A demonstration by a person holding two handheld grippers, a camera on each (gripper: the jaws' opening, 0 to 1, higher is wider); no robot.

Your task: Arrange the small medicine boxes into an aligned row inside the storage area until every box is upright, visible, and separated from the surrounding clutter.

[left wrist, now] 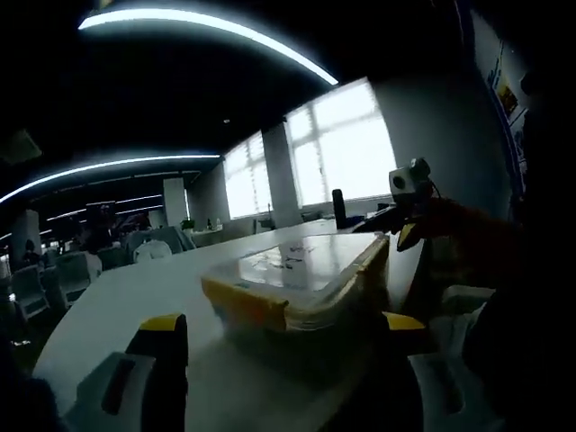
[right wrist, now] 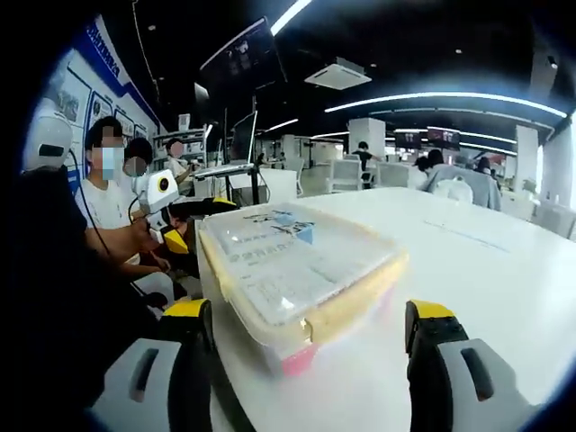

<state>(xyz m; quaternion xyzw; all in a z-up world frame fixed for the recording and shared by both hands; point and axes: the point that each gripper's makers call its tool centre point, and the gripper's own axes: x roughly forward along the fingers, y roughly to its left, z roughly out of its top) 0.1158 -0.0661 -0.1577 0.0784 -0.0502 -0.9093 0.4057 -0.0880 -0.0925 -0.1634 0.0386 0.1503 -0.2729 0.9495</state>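
Plastic, clear and slightly glossy, forms the lidded storage box (right wrist: 301, 270) that sits on the white worktop (right wrist: 486, 261); it is a shallow rectangle with rounded corners, a flat lid and yellow trim and clasps along its rim. Printed cartons show faintly through the lid in the right gripper view, but whether they are the medicine boxes, and how they stand, cannot be told. The lid is on.

The right gripper (right wrist: 306, 346) has its jaws released and spread wide, the near short end of the storage box lying between the yellow-tipped fingers (right wrist: 186, 310) without touching either. The left gripper (left wrist: 279, 351) is likewise released, its jaws parted on either side of the opposite end of the storage box (left wrist: 297, 274).

The worktop is smooth, matte and broad, with bare surface stretching away to the right of the box in the right gripper view, and its near edge falling off just beside the box on the other side. The left gripper view, much darker, looks toward bright windows (left wrist: 342, 144) and catches the other gripper (left wrist: 405, 211) beyond the box. The right gripper view shows seated people (right wrist: 108, 193) close beside the worktop's edge, monitors and office chairs behind them.
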